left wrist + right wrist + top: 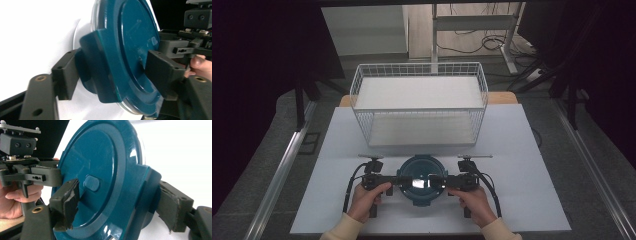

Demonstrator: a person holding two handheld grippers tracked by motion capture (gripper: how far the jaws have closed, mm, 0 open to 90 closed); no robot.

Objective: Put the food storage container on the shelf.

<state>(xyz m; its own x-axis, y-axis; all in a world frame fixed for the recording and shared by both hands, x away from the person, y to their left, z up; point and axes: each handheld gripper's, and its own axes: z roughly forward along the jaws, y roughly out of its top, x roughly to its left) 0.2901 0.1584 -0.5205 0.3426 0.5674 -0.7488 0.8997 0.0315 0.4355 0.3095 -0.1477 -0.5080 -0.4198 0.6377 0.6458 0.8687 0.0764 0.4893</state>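
Two claws are closing in on a round teal lidded container [422, 181] sitting near the front edge of the white worktop [522, 150], roughly midway between its front corners. The left claw [393, 183] is straddling the side latch tab on its side of the lid: in the left gripper view one jaw is pressing against the outer face of the tab [100, 72] while the other is lying on the lid's top, so it is pinching the tab (a firm-looking bite, as far as the frames show). The right claw [447, 182] is bracketing the opposite tab [143, 192] the same way; its jaws are standing partly spread, the inner pad hovering just off the lid's top and the outer one close beside the tab, and whether it is pressing yet cannot be told. A hand is steadying each tool from the front edge, cream sleeves showing at the wrists.

Beyond the container, toward the far edge of the worktop, a white wire basket [419, 102] is waiting, its tray bare.

Judging by this, the work is at its opening stage: both claws are placed at the latches and one grip is made, but the container is resting on the worktop with its lid on. What seems left is securing the right-hand grip, then lifting or unlatching, perhaps with the basket as destination.
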